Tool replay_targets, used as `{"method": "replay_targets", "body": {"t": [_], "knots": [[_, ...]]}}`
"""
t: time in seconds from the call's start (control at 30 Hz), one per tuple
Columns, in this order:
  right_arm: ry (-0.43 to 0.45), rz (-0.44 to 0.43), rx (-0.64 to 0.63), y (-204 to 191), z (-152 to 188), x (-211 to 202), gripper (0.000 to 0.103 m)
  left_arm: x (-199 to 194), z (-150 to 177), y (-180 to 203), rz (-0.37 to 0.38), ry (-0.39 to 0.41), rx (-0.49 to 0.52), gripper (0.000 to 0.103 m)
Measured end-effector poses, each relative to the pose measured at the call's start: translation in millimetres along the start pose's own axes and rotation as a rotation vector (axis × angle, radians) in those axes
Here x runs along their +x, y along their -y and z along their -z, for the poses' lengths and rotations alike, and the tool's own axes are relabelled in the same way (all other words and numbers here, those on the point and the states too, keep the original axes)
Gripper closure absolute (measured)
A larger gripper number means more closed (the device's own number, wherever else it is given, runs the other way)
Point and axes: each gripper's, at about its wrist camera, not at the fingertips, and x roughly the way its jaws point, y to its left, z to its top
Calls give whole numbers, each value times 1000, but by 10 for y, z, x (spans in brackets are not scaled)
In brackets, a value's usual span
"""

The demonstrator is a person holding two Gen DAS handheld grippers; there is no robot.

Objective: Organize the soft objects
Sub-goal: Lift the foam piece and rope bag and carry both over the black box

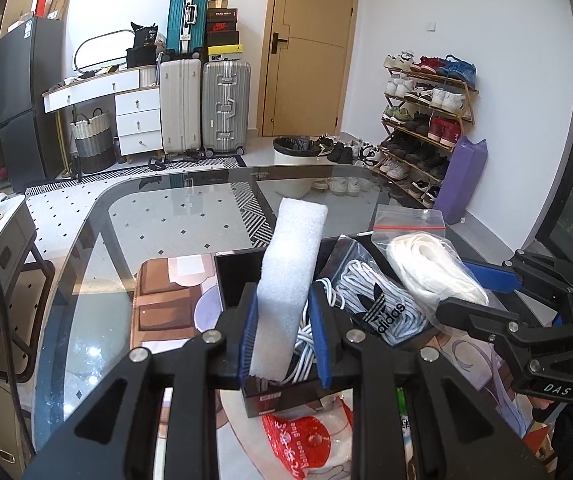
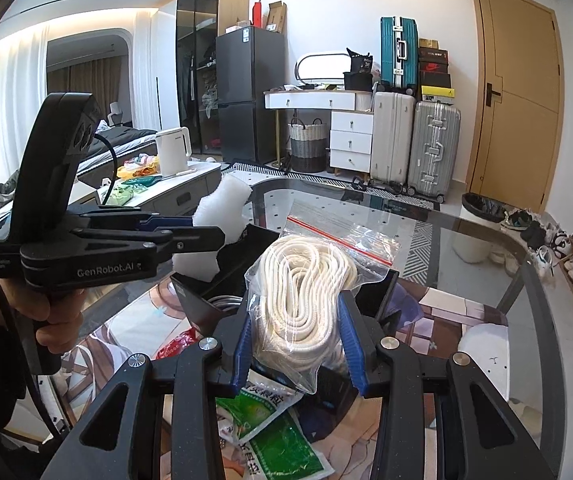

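**Foam and rope held over the black box**

Grippers fill the foreground of both wrist views. The left gripper has its blue-padded fingers clenched on a white rectangular foam block, which stands nearly upright between the pads, its top leaning slightly to the right, and reaches down to the mouth of an open black cardboard box. The right gripper is grasping a clear zip bag of coiled white rope; the blue pads press the plastic on both sides, and the bag's red-striped seal points away from the camera.

Below the grippers, on a printed cartoon mat, lie a red-and-white packet marked balloon glue and a green-and-white plastic packet. Inside the box, beside the foam, rests a clear bag of black-and-white laces with an adidas logo, tilted against the box's right side. In the left wrist view the rope bag sits just to the right of the laces, above the box's right edge. In the right wrist view a hand grips the left tool's handle.

The box and mat rest on a dark-rimmed glass table. Further off stand a white bin with a black liner, a wooden shoe rack, silver and white suitcases and a tan door.
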Motion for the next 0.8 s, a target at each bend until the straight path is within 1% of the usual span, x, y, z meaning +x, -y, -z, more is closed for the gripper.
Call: {"method": "replay_targets", "body": {"t": [0.4,0.8], "knots": [[-30,8,-23,3,-93,241,64,191,22,-34,7,-29,-7,80],[-58,37,-85,-66,-91,433,64,314,42,31,-3,-53,28,80]]}}
